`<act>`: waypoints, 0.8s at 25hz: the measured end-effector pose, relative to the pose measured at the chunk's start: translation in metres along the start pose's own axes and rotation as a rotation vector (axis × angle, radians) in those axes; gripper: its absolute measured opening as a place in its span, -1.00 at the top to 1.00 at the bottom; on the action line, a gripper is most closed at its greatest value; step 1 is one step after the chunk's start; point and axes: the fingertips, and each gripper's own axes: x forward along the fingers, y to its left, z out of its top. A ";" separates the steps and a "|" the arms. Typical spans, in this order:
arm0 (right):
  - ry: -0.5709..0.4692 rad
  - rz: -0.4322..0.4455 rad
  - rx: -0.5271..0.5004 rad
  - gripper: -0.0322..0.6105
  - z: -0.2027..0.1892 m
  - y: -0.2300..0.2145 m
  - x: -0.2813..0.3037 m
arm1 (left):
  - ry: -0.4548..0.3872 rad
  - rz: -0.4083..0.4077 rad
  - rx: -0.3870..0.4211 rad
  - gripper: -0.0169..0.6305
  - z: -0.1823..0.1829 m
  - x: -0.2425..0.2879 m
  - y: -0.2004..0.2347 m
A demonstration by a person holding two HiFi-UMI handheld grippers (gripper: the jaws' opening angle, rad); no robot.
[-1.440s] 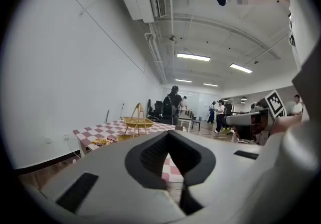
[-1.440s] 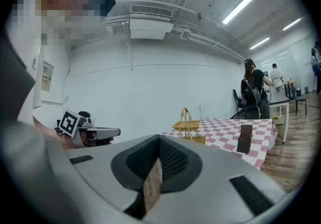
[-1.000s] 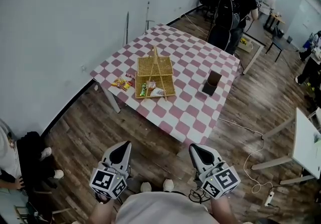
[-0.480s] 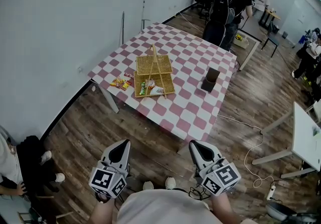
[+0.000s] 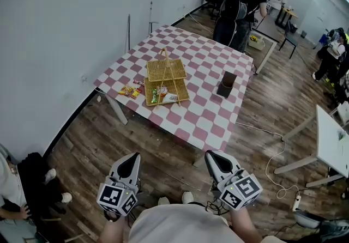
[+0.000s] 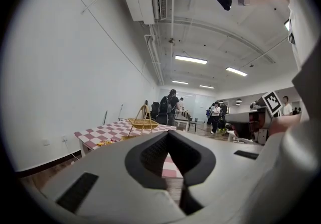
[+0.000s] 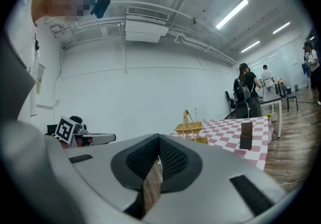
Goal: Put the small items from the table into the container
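A table [image 5: 207, 122] with a red-and-white checked cloth stands well ahead of me. On it sits an open wicker basket [image 5: 166, 81] with a handle, some snack packets [image 5: 162, 95] inside its front half. More small packets [image 5: 131, 91] lie on the cloth left of the basket. My left gripper [image 5: 132, 156] and right gripper [image 5: 210, 155] are low in the head view, close to my body and far from the table, both shut with nothing in them. The left gripper view shows its jaws [image 6: 168, 135] together with the basket [image 6: 142, 123] far off. The right gripper view shows the same basket [image 7: 188, 127] beyond its jaws [image 7: 159, 137].
A dark brown box [image 5: 226, 84] stands on the table right of the basket. People with backpacks [image 5: 240, 2] stand beyond the table's far end. A white table [image 5: 332, 138] is at the right, a cable [image 5: 272, 155] runs over the wooden floor, and a seated person [image 5: 16, 182] is at the left wall.
In the head view the table and basket have drifted slightly up and left. Both grippers keep their places low in the view and stay shut.
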 end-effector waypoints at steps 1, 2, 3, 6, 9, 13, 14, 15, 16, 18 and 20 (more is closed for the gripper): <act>0.000 -0.003 0.002 0.87 -0.001 0.002 0.001 | 0.002 -0.001 0.002 0.96 0.000 -0.002 0.002; 0.000 -0.005 0.002 0.87 -0.001 0.004 0.002 | 0.004 -0.003 0.006 0.96 -0.001 -0.003 0.004; 0.000 -0.007 0.002 0.87 -0.002 0.006 0.004 | 0.004 -0.006 0.010 0.96 -0.001 -0.005 0.007; 0.003 -0.007 -0.008 0.87 -0.005 0.013 0.008 | 0.000 -0.012 0.011 0.96 -0.001 -0.009 0.014; 0.003 -0.010 -0.013 0.86 -0.006 0.020 0.013 | -0.002 -0.015 0.017 0.96 -0.001 -0.013 0.022; 0.009 -0.009 -0.016 0.87 -0.007 0.029 0.018 | 0.007 -0.014 0.016 0.96 -0.003 -0.022 0.030; 0.012 -0.007 -0.018 0.86 -0.008 0.032 0.020 | 0.009 -0.012 0.015 0.96 -0.004 -0.024 0.032; 0.014 -0.005 -0.021 0.87 -0.008 0.035 0.021 | 0.009 -0.011 0.011 0.96 -0.005 -0.026 0.035; 0.016 -0.003 -0.024 0.86 -0.008 0.037 0.022 | 0.009 -0.008 0.005 0.96 -0.005 -0.028 0.037; 0.019 0.000 -0.030 0.86 -0.007 0.041 0.025 | 0.006 -0.004 -0.004 0.96 -0.005 -0.032 0.041; 0.022 0.001 -0.034 0.86 -0.008 0.042 0.028 | 0.004 -0.001 -0.010 0.96 -0.007 -0.033 0.044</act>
